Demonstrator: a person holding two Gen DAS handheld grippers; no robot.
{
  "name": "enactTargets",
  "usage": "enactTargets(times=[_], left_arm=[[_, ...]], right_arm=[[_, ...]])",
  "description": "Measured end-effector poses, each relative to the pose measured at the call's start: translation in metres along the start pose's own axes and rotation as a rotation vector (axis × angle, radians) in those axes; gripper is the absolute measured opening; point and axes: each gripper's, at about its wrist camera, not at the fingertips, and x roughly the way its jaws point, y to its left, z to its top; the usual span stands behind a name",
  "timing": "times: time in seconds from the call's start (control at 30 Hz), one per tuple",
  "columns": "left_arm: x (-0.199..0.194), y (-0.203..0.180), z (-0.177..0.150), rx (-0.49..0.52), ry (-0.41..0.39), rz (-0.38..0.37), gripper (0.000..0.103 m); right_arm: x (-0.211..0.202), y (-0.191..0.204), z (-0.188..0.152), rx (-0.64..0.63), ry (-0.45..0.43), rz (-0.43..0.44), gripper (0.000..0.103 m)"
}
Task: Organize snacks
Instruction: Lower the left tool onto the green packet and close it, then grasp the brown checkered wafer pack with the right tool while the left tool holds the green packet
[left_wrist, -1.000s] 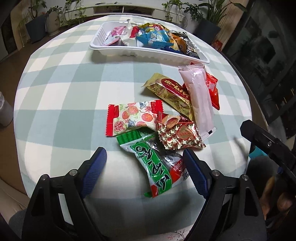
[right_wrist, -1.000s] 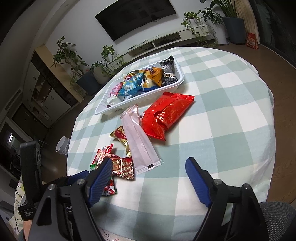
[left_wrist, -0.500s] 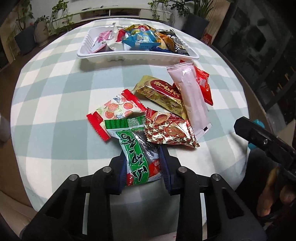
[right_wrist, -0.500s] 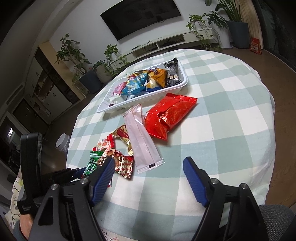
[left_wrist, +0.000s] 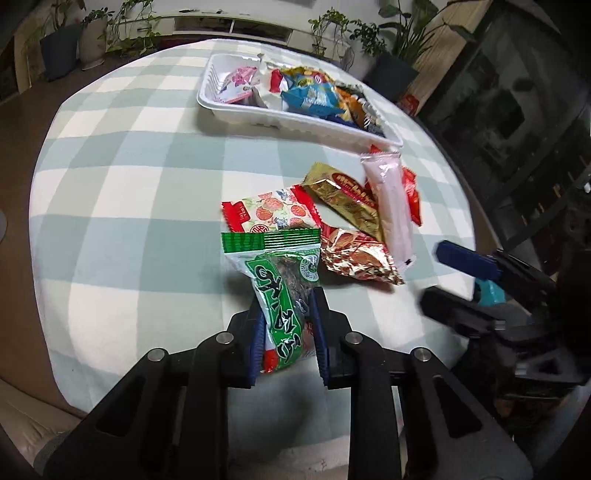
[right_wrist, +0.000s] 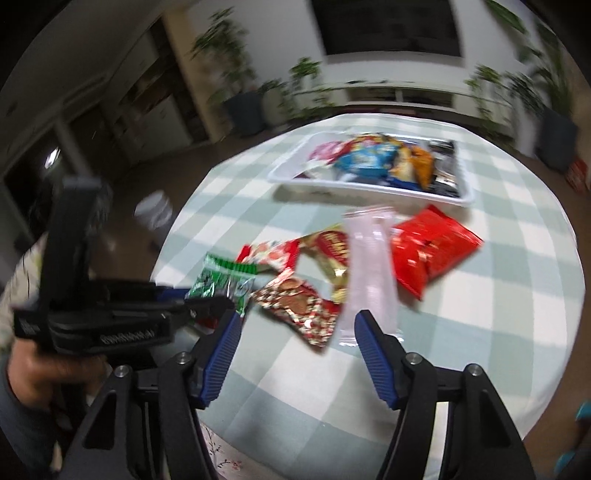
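My left claw (left_wrist: 286, 332) is closing, pads clenched on the green snack packet (left_wrist: 280, 295), long axis toward 12 o'clock. The white tray (left_wrist: 295, 122) lies at 12 across the bench (left_wrist: 129, 184); my right claw (right_wrist: 295, 350), closing, grasps nothing.

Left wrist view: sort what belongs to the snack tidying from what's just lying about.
Job:
- green packet, clamped in left hand-held gripper
- white tray
- strawberry packet
- gold bar
- pink stick
- foil packet

Lying about:
- potted plants
- checked tablecloth
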Motion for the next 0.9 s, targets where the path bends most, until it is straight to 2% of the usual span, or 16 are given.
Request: enactTargets(times=[0.17,0.27,0.4,0.43,0.53,0.63,0.7,0.73,0.77,0.9], left_arm=[[-0.006,0.009,-0.003,-0.019,-0.003,-0.021,0.018],[0.003,0.003,-0.003,0.008,0.044,-0.026,0.018],[0.005,0.003,0.000,-0.035,0.027,-0.035,0.022],[0.006,0.004,0.002,-0.044,0.029,-0.024,0.029],[0.011,0.004,0.005,-0.055,0.044,-0.035,0.068],[0.017,-0.002,0.007,-0.035,0.061,-0.004,0.068],[0.019,-0.003,0.009,-0.033,0.053,-0.020,0.058],[0.022,-0.005,0.010,-0.023,0.059,-0.023,0.027],[0.026,-0.009,0.011,0.001,0.067,-0.008,0.015],[0.032,-0.021,0.013,0.079,0.065,0.027,0.015]], right_arm=[[0.016,0.014,0.011,-0.158,0.049,-0.005,0.062],[0.026,0.018,0.015,-0.227,0.084,-0.012,0.061],[0.034,0.022,0.014,-0.267,0.109,-0.018,0.061],[0.035,0.022,0.014,-0.267,0.114,-0.017,0.061],[0.039,0.023,0.009,-0.287,0.124,-0.027,0.061],[0.044,0.022,0.006,-0.304,0.139,-0.040,0.061],[0.047,0.021,0.005,-0.306,0.143,-0.047,0.061],[0.047,0.020,0.004,-0.310,0.142,-0.049,0.061],[0.047,0.020,0.004,-0.315,0.140,-0.049,0.061],[0.047,0.023,0.001,-0.349,0.134,-0.060,0.061]])
